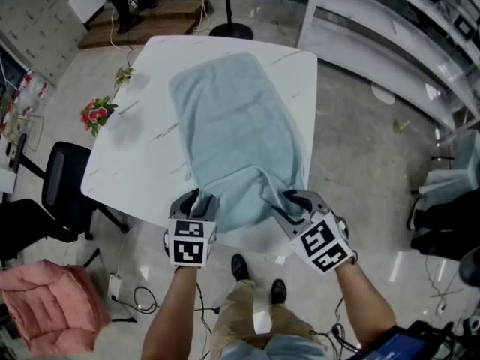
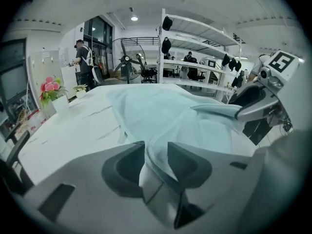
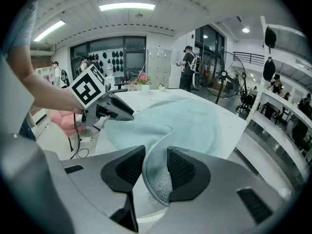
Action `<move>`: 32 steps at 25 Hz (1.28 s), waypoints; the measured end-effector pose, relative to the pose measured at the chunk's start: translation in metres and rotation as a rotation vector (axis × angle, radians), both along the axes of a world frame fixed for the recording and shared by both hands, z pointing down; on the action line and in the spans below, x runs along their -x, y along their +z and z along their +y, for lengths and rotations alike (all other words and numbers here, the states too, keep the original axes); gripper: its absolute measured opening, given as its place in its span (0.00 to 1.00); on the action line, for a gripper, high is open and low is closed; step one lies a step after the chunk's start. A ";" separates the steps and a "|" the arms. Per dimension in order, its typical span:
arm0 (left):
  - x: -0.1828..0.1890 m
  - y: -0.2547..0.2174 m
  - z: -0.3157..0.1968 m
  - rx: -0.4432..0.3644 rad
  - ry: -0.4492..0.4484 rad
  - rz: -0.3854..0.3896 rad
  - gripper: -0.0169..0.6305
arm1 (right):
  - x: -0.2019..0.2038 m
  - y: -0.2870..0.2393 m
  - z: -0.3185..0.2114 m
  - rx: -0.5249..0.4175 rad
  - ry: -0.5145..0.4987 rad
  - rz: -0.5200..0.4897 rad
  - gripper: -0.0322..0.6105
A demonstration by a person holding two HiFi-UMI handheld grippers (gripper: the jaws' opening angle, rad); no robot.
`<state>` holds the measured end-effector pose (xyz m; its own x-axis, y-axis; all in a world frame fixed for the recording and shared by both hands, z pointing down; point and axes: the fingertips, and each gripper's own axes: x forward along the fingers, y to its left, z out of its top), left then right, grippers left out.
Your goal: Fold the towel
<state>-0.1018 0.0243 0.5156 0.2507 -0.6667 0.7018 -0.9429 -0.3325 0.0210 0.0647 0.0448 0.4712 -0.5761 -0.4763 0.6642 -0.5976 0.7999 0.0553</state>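
Note:
A light blue towel [image 1: 232, 126] lies lengthwise on the white table [image 1: 127, 171], and its near end hangs a little over the front edge. My left gripper [image 1: 201, 201] is shut on the near left corner, which is pulled up into a ridge. My right gripper [image 1: 289, 201] is shut on the near right corner. In the left gripper view the towel edge [image 2: 170, 111] runs in between the jaws of the left gripper [image 2: 156, 152], and the right gripper [image 2: 253, 108] shows with cloth drawn to its tip. In the right gripper view a curved fold of towel [image 3: 190, 118] fills the gap of the right gripper [image 3: 156, 157].
A black office chair [image 1: 64, 186] and a pink cushioned seat [image 1: 45, 298] stand left of the table. Flowers [image 1: 96, 115] sit near the table's left edge. White shelving [image 1: 390, 36] runs along the right, and a fan base [image 1: 230, 30] stands beyond the far edge.

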 end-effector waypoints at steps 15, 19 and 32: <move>0.002 -0.024 0.000 -0.102 0.009 -0.044 0.10 | -0.013 0.003 0.002 -0.012 0.026 0.047 0.10; -0.004 -0.055 0.012 -0.187 0.031 -0.025 0.08 | -0.026 -0.012 0.004 -0.042 0.035 0.024 0.10; -0.035 -0.079 0.106 -0.285 0.067 0.025 0.06 | -0.072 -0.019 0.078 -0.112 -0.055 -0.005 0.10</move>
